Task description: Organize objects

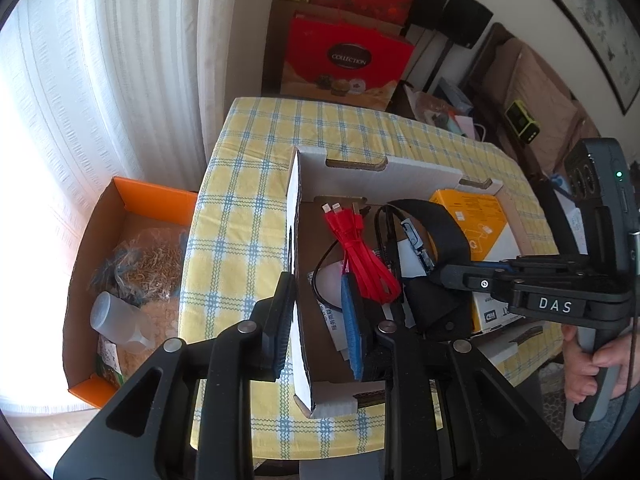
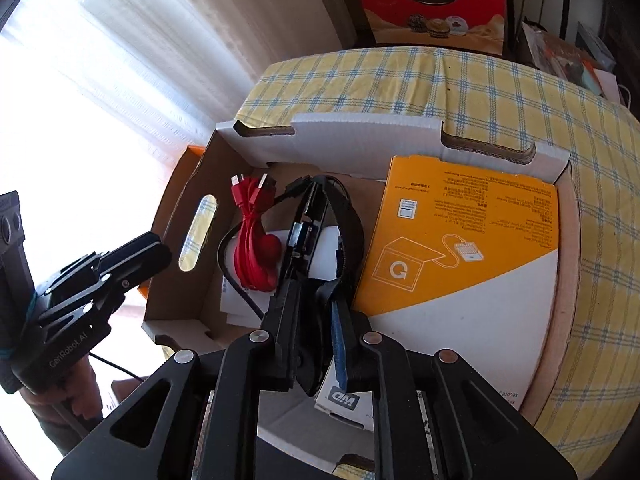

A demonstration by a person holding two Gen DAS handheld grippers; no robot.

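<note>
The left tongs (image 1: 320,328) are standing apart, straddling the near left wall of the cardboard box (image 1: 298,216): one finger is sitting outside the wall, the blue-padded one inside. Only the left wrist view is showing this straddle. The right wrist view is catching the left tongs (image 2: 160,254) from the side, beside the oval handle slot in that wall.

The right tongs (image 2: 314,324) are clamped on a black strap (image 2: 348,220), whose loop is arching up over the box contents. From the left view the right tongs (image 1: 440,276) are reaching in from the right, with the strap (image 1: 436,220) curving above them and a hand (image 1: 592,364) gripping the handle.

Inside the box, a red cable bundle (image 1: 368,252) is lying along the left half, a thin black cable (image 2: 236,280) looping beside it over white papers. To the right an orange and white carton (image 2: 460,248) is lying flat; the right view is showing its printed face in full, the left view only a corner.

The box is resting on a bench under a yellow checked cloth (image 1: 248,184). Left of the bench, seen fully only from the left wrist, an orange box (image 1: 156,200) is sitting lower down. Farther back, a red gift box (image 1: 348,60) marked COLLECTION is standing upright.
</note>
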